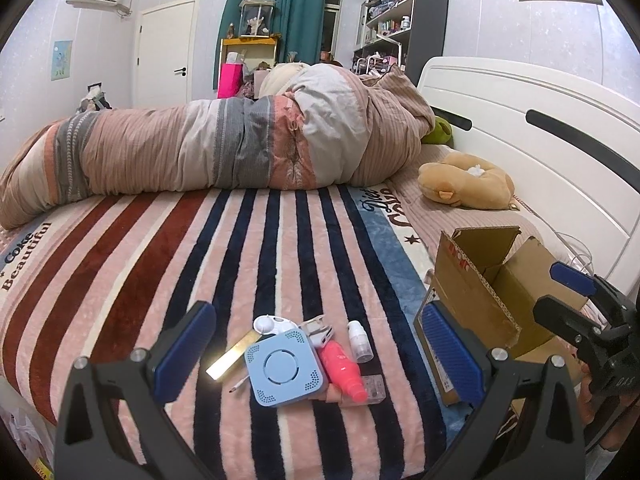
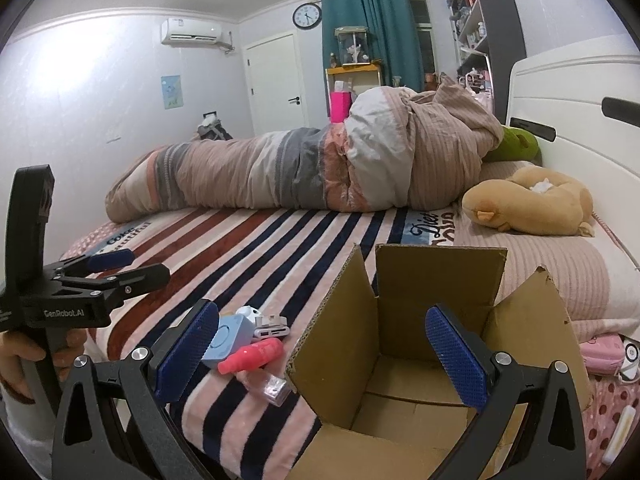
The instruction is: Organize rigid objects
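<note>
Several small rigid items sit in one tight cluster on the striped blanket (image 1: 280,232), dead ahead of the left gripper (image 1: 316,354) and between its blue pads. That gripper is spread wide, holding nothing.

Cluster contents:
- light blue square box (image 1: 282,372), flat, nearest the left tongs
- pink bottle (image 1: 344,368), lying down, long axis running roughly toward/away from the left gripper, cap end nearer it
- small clear bottle (image 1: 359,341), just right of the pink one
- gold ruler-like strip (image 1: 230,358), diagonal, left of the blue box
- white round piece (image 1: 270,325) and a white multi-port adapter (image 2: 273,329) behind the box
- small clear square jar (image 2: 275,389), touching the pink bottle's cap end

Cardboard box (image 2: 400,312) sits to the right of the cluster, flaps up, open top. Right gripper (image 2: 320,354) hovers over its near edge, also spread wide, empty. What shows of the box's inside is bare cardboard floor; nothing in it that I can see.

Judgement: left hand is clearly nearer the items, right is parked at the box. Sensible pick is the pink bottle, closing across its short axis, then carry right into the box. Nothing packed yet, so task looks near its start.
</note>
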The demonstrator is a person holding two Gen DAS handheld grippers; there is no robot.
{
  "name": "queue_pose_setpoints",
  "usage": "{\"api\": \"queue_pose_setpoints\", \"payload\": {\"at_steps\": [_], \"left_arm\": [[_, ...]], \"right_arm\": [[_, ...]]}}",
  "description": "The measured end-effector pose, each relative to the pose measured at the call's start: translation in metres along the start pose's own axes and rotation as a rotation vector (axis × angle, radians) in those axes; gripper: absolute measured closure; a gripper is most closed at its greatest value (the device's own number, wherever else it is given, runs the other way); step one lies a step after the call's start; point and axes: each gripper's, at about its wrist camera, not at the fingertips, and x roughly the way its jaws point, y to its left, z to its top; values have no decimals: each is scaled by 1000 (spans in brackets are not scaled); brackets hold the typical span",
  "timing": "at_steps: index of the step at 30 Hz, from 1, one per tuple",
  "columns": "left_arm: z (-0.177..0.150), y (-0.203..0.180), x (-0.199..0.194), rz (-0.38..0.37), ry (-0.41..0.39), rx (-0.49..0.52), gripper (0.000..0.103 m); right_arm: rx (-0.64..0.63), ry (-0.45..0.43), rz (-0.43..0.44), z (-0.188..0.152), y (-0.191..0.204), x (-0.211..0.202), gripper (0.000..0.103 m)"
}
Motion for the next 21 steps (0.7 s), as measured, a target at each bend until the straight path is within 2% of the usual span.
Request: {"api": "queue_pose_setpoints", "payload": {"at_steps": [21], "left_arm": [[-1, 0, 0, 11, 10, 1, 1]], "right_arm": [[-3, 7, 9, 0, -1, 0, 0]]}}
